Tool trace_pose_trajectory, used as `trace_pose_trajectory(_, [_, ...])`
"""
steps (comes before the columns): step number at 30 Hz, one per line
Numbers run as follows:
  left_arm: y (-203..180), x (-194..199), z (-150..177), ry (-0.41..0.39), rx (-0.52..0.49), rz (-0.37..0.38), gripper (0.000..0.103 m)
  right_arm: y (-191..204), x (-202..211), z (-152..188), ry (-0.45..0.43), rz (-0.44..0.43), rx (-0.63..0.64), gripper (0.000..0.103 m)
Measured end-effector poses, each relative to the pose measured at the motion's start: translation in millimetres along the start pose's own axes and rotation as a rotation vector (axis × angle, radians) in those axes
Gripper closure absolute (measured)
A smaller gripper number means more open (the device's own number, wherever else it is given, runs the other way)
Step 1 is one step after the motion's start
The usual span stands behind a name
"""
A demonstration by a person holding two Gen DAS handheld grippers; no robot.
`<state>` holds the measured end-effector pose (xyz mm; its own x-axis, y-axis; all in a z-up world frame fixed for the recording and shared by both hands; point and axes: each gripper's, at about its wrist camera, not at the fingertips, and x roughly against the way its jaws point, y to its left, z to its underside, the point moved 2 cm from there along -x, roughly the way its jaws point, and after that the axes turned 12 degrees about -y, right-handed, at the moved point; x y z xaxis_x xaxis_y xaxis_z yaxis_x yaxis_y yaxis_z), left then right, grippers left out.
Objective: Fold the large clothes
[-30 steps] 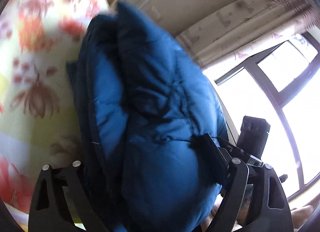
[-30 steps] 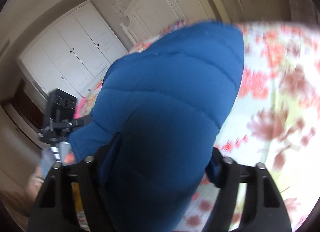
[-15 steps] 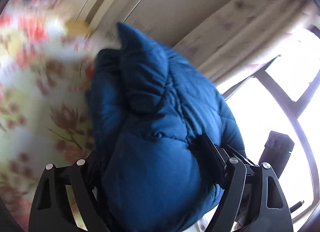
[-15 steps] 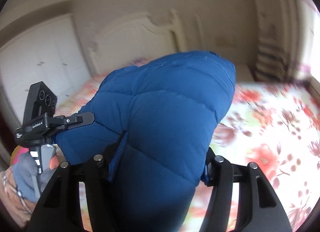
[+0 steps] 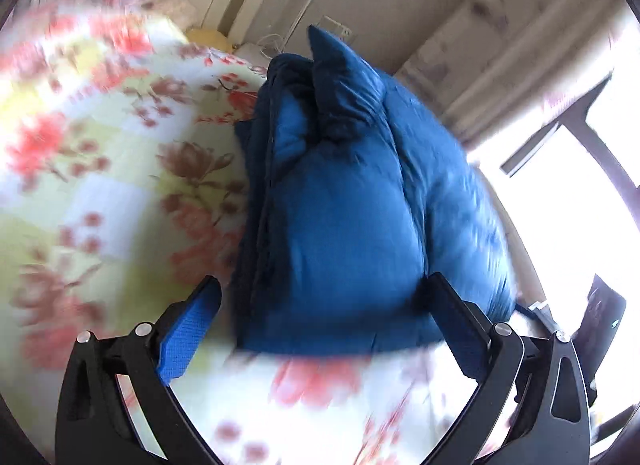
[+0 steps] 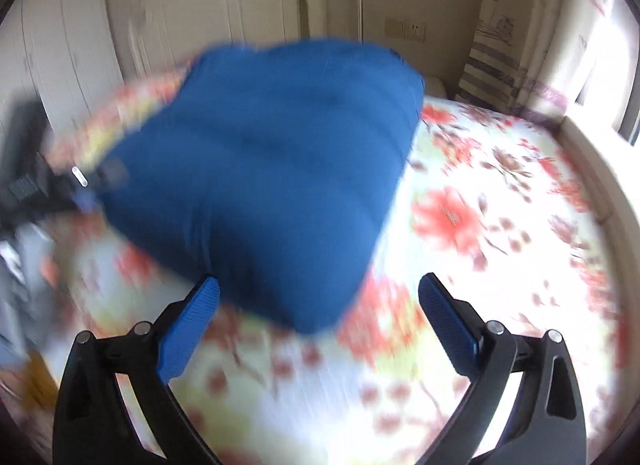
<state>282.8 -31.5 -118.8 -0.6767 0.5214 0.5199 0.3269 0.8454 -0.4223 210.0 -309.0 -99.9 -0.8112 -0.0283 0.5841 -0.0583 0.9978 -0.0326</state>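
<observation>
A folded blue puffer jacket [image 5: 352, 205] lies on a bed with a floral sheet [image 5: 100, 169]. It also shows in the right wrist view [image 6: 272, 173] as a thick blue bundle. My left gripper [image 5: 324, 305] is open, its jaws spread wide at the jacket's near edge, the right finger touching the fabric. My right gripper [image 6: 320, 301] is open and empty, just short of the jacket's near corner. Both views are blurred by motion.
The floral bed [image 6: 500, 225] fills most of both views. White wardrobe doors [image 6: 60, 45] and a headboard [image 6: 280, 13] stand behind. A curtain [image 5: 500, 45] and a bright window [image 5: 580, 205] are on the right. The other gripper [image 6: 28, 169] shows at left.
Both grippers have opened and let go of the jacket, which now rests on the bed. Both have drawn back a little from it.
</observation>
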Motion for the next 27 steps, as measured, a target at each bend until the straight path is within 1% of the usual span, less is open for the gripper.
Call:
trace_pose_trajectory(1, [-9,16,2,-0.015,-0.086,-0.083,0.004,4,14,10,-0.014,0.028,0.024,0.006])
trace_pose_trajectory(2, [-19,39,3,-0.07,-0.171,-0.152,0.004,10,34,15,-0.061,0.033,0.019,0.006])
trace_pose_trajectory(3, [-26,59,6,-0.127,-0.223,-0.183,0.004,10,50,18,-0.108,0.028,0.002,0.006])
trace_pose_trajectory(4, [-43,94,5,-0.251,-0.302,-0.232,0.004,8,82,16,-0.202,0.015,-0.038,0.005])
trace_pose_trajectory(5, [-54,117,4,-0.338,-0.344,-0.261,0.004,8,102,14,-0.265,0.01,-0.06,0.004])
trace_pose_trajectory(6, [-64,135,3,-0.406,-0.373,-0.283,0.004,9,126,11,-0.342,0.007,-0.077,0.003])
trace_pose_trajectory(7, [-77,158,4,-0.487,-0.404,-0.321,0.004,10,141,8,-0.391,0.006,-0.08,0.002])
trace_pose_trajectory(8, [-88,175,6,-0.538,-0.426,-0.376,0.004,13,161,3,-0.453,0.01,-0.076,0.002])
trace_pose_trajectory(9, [-96,183,6,-0.559,-0.44,-0.416,0.004,16,174,0,-0.489,0.019,-0.072,0.002])
trace_pose_trajectory(10, [-107,193,10,-0.572,-0.458,-0.45,0.004,19,184,-2,-0.515,0.029,-0.074,0.002])
trace_pose_trajectory(11, [-112,198,13,-0.573,-0.462,-0.449,0.004,24,193,-3,-0.534,0.036,-0.082,0.002])
trace_pose_trajectory(13, [-117,199,22,-0.554,-0.436,-0.415,0.004,33,200,-3,-0.545,0.042,-0.1,0.002])
trace_pose_trajectory(15, [-119,191,31,-0.531,-0.403,-0.417,0.004,44,194,4,-0.512,0.061,-0.115,0.002])
trace_pose_trajectory(16, [-117,186,38,-0.516,-0.395,-0.42,0.004,51,185,11,-0.485,0.079,-0.113,0.002])
trace_pose_trajectory(18, [-114,175,47,-0.473,-0.394,-0.42,0.004,58,177,18,-0.458,0.109,-0.11,0.002])
trace_pose_trajectory(19, [-113,168,52,-0.438,-0.397,-0.419,0.004,61,169,21,-0.437,0.114,-0.11,0.002])
trace_pose_trajectory(21, [-109,156,59,-0.397,-0.399,-0.425,0.004,64,154,27,-0.391,0.107,-0.11,0.002])
trace_pose_trajectory(24, [-101,146,64,-0.374,-0.391,-0.428,0.004,65,147,30,-0.379,0.119,-0.1,0.002])
trace_pose_trajectory(27, [-101,141,66,-0.374,-0.377,-0.429,0.004,64,148,31,-0.384,0.129,-0.098,0.002])
